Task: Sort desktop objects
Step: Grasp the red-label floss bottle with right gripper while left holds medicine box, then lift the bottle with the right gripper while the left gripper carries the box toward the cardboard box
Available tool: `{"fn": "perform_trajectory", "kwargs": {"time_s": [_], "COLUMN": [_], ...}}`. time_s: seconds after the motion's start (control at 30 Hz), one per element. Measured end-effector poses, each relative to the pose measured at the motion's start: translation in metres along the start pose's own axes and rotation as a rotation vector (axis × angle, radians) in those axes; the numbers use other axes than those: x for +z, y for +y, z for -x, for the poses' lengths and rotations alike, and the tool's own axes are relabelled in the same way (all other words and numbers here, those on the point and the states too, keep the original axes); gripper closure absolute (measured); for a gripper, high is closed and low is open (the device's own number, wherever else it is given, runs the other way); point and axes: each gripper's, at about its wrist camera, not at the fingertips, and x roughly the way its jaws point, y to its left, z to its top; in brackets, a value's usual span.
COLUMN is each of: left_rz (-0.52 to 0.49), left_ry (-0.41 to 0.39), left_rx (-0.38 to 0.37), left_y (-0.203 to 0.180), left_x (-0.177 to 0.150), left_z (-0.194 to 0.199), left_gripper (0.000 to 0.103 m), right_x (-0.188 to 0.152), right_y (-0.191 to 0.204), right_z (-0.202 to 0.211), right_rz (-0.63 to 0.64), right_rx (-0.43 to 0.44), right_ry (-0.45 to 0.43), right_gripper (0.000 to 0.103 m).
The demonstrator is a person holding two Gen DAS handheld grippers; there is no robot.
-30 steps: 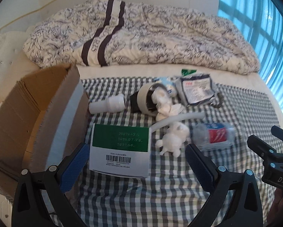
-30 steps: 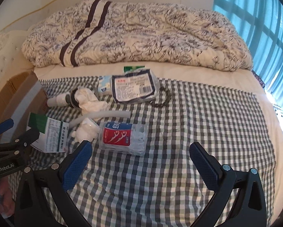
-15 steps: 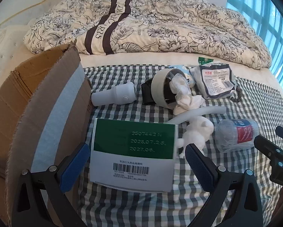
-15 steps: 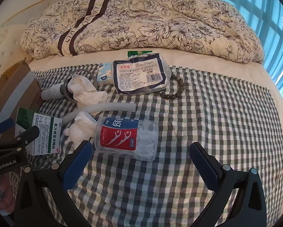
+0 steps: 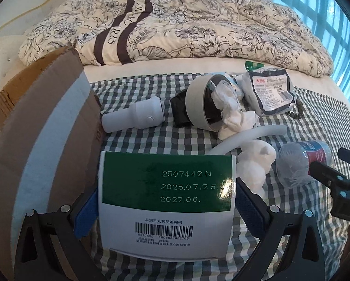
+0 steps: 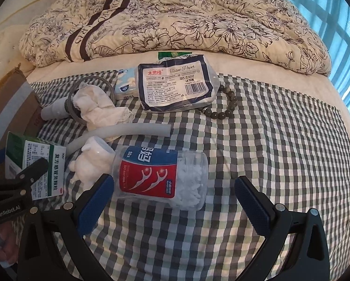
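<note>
Medicine box [image 5: 166,201], green-and-white with barcode, sat on the checked cloth [image 6: 280,152] on the bed, between the blue pads of the left hand-held gripper [image 5: 166,207]; pads spread to either side of the box, close to its edges, contact not confirmable, so can't tell if it was clamped. Cardboard box [image 5: 34,140] stood just left of the medicine box. Just right of the medicine box: white figurine [image 5: 257,164], with a white hose [image 5: 252,137] curving behind it. Further right of the medicine box: clear floss-pick jar [image 6: 161,178] on its side, red-and-blue label up. Right hand-held gripper [image 6: 175,199] hovered over that jar, jaws wide apart, left pad near the jar's end, right pad well clear, nothing gripped. Behind the medicine box: white cylindrical device [image 5: 133,118], tape roll [image 5: 198,104] with crumpled white tissue [image 5: 231,114] stuffed in and spilling out. Beyond the tape roll, right-rear of the medicine box: tissue pack [image 6: 175,86] with dark-blue trim, a small light-blue pack [image 6: 125,84] just beside it, bead bracelet [image 6: 224,105] touching the tissue pack's far corner. Floral duvet [image 6: 175,16] heaped along the back of the bed, window [image 6: 334,7] far right of it all.
</note>
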Motion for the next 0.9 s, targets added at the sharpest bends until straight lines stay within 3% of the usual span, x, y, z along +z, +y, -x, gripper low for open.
{"fn": "perform_trajectory", "kwargs": {"time_s": [0.4, 0.83, 0.9], "left_rz": [0.037, 0.003, 0.015], "left_ry": [-0.042, -0.07, -0.065], "left_rx": [-0.018, -0.002, 0.023], "left_y": [0.001, -0.006, -0.005], "left_x": [0.001, -0.004, -0.004], "left_z": [0.002, 0.002, 0.0], "left_gripper": [0.0, 0.0, 0.007], "right_x": [0.001, 0.003, 0.003], "right_y": [0.007, 0.016, 0.015], "right_z": [-0.007, -0.034, -0.033], "right_rz": [-0.014, 0.023, 0.02], "right_rx": [0.013, -0.061, -0.05], "right_ry": [-0.003, 0.036, 0.024], "right_gripper": [0.0, 0.001, 0.003]}}
